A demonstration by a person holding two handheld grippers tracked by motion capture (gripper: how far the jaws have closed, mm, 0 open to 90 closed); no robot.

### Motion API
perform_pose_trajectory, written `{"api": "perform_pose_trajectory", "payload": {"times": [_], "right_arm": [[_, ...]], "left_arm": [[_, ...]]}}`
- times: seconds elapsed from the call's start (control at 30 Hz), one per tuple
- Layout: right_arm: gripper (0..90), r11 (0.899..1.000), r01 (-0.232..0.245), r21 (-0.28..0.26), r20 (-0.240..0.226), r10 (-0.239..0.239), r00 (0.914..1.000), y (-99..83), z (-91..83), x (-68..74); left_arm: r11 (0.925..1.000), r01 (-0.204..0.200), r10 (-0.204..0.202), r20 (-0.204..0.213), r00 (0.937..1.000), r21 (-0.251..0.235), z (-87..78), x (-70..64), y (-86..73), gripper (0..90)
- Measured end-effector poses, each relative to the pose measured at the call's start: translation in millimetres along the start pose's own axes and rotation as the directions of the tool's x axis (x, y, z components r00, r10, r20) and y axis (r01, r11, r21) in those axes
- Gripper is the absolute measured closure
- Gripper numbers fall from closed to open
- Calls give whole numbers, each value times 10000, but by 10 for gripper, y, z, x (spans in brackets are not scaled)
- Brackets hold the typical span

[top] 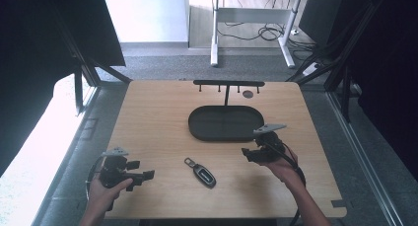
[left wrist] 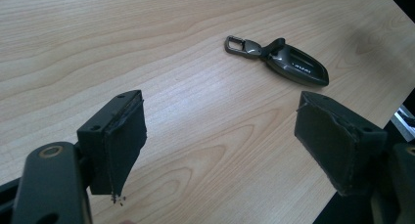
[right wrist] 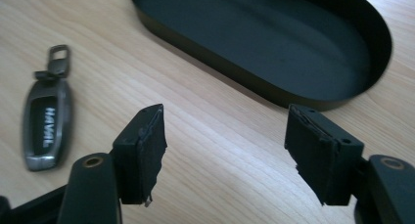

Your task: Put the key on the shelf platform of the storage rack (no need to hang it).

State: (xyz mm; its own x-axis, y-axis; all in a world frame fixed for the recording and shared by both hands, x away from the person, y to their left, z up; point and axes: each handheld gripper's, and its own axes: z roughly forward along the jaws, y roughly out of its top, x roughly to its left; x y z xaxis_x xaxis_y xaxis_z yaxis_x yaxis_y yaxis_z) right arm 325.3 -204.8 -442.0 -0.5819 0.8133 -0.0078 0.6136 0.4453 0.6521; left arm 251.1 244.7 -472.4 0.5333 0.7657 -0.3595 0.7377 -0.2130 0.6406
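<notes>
A dark grey car key fob (top: 201, 172) with a metal clip lies flat on the wooden table (top: 157, 122), near the front middle. The same fob (left wrist: 284, 60) lies beyond my left gripper (left wrist: 220, 141), whose jaws stand wide apart with nothing between them. That left gripper (top: 146, 175) is held at the front left, pointing right toward the fob. My right gripper (top: 245, 154) hovers to the fob's right, just in front of the black oval tray (top: 226, 132). In the right gripper view, my right gripper (right wrist: 225, 145) is open and empty, with the fob (right wrist: 46, 123) at left and the tray (right wrist: 274, 89) ahead.
A black rack (top: 228, 83) with small hooks stands behind the tray at the table's far edge. A small round dark mark (top: 248, 94) lies next to it. The table's front edge is close behind both hands.
</notes>
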Motion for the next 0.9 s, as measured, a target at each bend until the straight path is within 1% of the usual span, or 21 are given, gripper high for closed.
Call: {"api": "perform_pose_trajectory", "payload": {"times": [0.13, 0.3, 0.37, 0.43, 0.5, 0.53, 0.67, 0.7, 0.73, 0.8, 0.83, 0.9], "right_arm": [[304, 9991, 329, 272, -184, -324, 9993, 108, -12, 84], [307, 9965, 680, 487, -331, -665, 9972, 211, 8, 191], [310, 9959, 754, 504, -315, -739, 9968, 228, 17, 214], [309, 9940, 886, 646, -465, -856, 9952, 280, 55, 273], [309, 9934, 924, 681, -463, -894, 9949, 296, 70, 297], [310, 9915, 1077, 733, -535, -1039, 9932, 326, 96, 336], [310, 9892, 1173, 878, -649, -1119, 9916, 365, 127, 378], [309, 9861, 1317, 1011, -745, -1245, 9894, 400, 154, 422], [309, 9848, 1391, 1042, -743, -1318, 9885, 415, 168, 446], [310, 9837, 1441, 1078, -767, -1363, 9877, 427, 177, 463], [309, 9801, 1590, 1186, -825, -1498, 9853, 457, 198, 503], [309, 9782, 1648, 1266, -868, -1545, 9842, 481, 222, 542]], "left_arm": [[10000, 5, -5, 8, 10000, 32, 8, -2, -1, 197], [10000, 27, -27, 28, 10000, 20, 4, -4, 0, 197], [10000, 9, -9, 35, 10000, 33, 6, -4, 0, 197], [10000, 6, -7, 43, 10000, 61, 16, -7, -1, 197], [10000, 11, -11, 47, 10000, 62, 17, -8, -1, 197], [10000, 12, -13, 54, 10000, 55, 14, -6, 0, 197], [10000, 24, -24, 33, 10000, 31, 10, -2, 0, 197], [10000, 23, -24, 38, 10000, 31, 10, -3, 0, 197], [10000, 23, -23, 41, 10000, 35, 11, -4, 0, 197], [10000, 16, -17, 60, 10000, 47, 12, -6, 0, 197], [10000, 13, -13, 68, 10000, 56, 15, -9, 0, 197], [10000, -6, 6, 78, 10000, 72, 17, -8, -1, 197]]}}
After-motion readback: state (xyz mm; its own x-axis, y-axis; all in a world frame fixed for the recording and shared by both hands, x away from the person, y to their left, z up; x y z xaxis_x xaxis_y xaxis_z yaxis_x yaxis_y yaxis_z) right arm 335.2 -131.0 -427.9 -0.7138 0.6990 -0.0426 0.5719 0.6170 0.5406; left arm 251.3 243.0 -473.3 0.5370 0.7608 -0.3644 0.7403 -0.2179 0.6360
